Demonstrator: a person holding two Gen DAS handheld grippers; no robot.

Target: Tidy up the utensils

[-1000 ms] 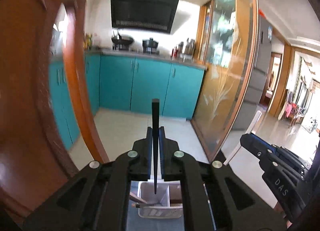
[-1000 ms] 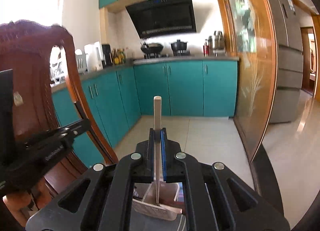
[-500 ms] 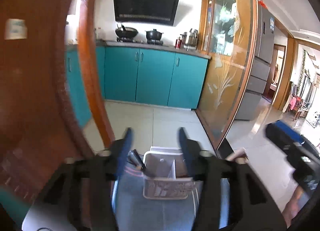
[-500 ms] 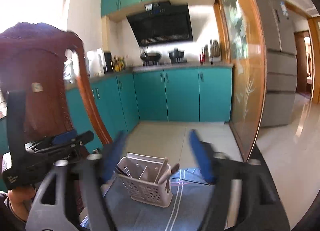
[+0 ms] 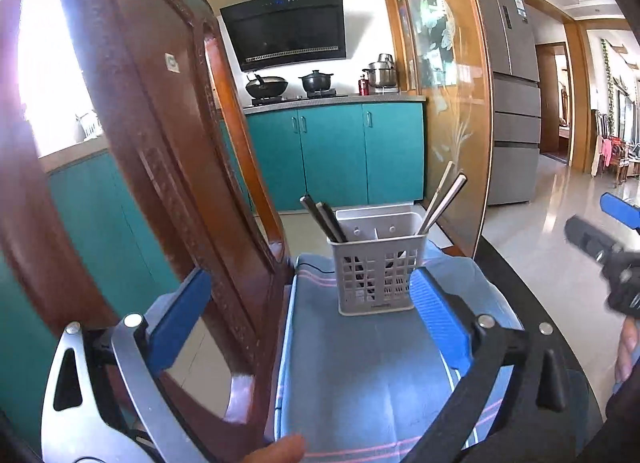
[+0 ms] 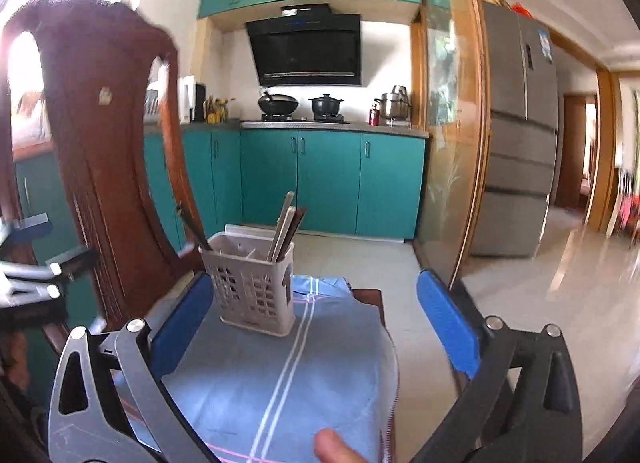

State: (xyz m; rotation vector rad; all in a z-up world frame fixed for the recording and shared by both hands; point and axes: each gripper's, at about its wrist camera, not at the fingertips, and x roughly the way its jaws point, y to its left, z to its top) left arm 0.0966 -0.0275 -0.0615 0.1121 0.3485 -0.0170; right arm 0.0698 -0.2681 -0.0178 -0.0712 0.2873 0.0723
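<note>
The grey utensil caddy stands upright on the blue cloth, toward the far edge of the small table, close beside the wooden chair back. Dark chopsticks lean out of its left compartment and pale chopsticks out of its right one, their long axes running up and outward. The left gripper has its blue pads spread wide and its jaws are opening; nothing lies between them, and the caddy sits straight ahead, just beyond the tips and a little right of centre. The right gripper stands just as wide, empty too, with the caddy ahead and left of its centre line, next to its left pad. Both tools point slightly downward over the near part of the cloth, side by side. No loose utensil shows on the cloth, so the sorting looks done or nearly so; a further pick would likely start from somewhere outside these views. Neither hand appears clearly nearer the caddy, though the left one faces it more squarely.
</note>
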